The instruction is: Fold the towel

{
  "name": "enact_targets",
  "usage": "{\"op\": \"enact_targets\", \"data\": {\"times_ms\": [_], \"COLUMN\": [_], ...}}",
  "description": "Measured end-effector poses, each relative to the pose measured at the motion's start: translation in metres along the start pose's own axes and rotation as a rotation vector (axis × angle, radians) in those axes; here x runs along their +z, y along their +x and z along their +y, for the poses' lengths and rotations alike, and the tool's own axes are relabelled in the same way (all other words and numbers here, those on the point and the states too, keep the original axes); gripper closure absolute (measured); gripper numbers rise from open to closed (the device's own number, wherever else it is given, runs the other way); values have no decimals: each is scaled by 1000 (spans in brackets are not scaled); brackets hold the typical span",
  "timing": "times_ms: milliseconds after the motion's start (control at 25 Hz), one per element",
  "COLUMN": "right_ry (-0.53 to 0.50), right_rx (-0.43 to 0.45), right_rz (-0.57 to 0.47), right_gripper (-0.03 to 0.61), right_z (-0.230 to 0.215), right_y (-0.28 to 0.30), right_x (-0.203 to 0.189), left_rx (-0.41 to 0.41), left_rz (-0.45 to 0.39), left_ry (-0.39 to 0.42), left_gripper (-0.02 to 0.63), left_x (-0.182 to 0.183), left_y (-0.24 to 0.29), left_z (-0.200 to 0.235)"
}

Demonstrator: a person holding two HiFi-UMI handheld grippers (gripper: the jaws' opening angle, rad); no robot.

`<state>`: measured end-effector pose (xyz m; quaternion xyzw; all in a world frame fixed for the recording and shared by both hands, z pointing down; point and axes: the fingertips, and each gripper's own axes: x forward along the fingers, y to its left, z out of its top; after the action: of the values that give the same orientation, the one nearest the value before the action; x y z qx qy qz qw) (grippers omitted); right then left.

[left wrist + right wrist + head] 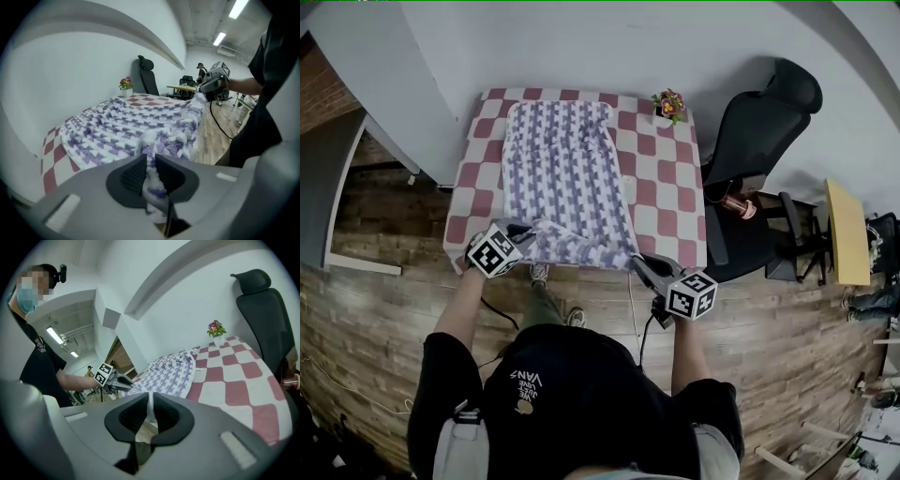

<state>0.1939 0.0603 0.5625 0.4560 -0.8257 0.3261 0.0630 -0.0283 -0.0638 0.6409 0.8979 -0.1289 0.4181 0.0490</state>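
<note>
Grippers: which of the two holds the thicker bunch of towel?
The left gripper: a thick, fluffy wad of the towel sits between its jaws. The right gripper pinches only a thin edge of it.

"VANS" on black shirt (581,405)

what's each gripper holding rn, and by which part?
Both hold the towel. The left gripper has its jaws shut on the near left corner, the right gripper on a thin bit of edge at the near right corner.
</note>
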Motion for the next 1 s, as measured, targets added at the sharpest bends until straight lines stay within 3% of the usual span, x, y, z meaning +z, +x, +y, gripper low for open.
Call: {"op": "enact_targets", "data": {"times_ms": [240,440,760,1000], "right_ry": [-40,-124,-232,-311], "right_rx": [22,87,180,158], "right_rz": [-72,-88,-47,-103], "right_gripper": [545,545,545,545], "right_z": [19,55,92,96], "right_y": [-17,-46,-79,-85], "right_x": [20,36,67,82], "left_rx": [183,261,275,269], "left_rz": [-187,-357,-406,-444], "left_ry": [-75,-77,-42,-25], "left_gripper": [560,561,560,560], "left_x": [13,33,58,60], "left_y": [-78,-150,-189,-204], "left_z": [-26,-60,-80,-82]}}
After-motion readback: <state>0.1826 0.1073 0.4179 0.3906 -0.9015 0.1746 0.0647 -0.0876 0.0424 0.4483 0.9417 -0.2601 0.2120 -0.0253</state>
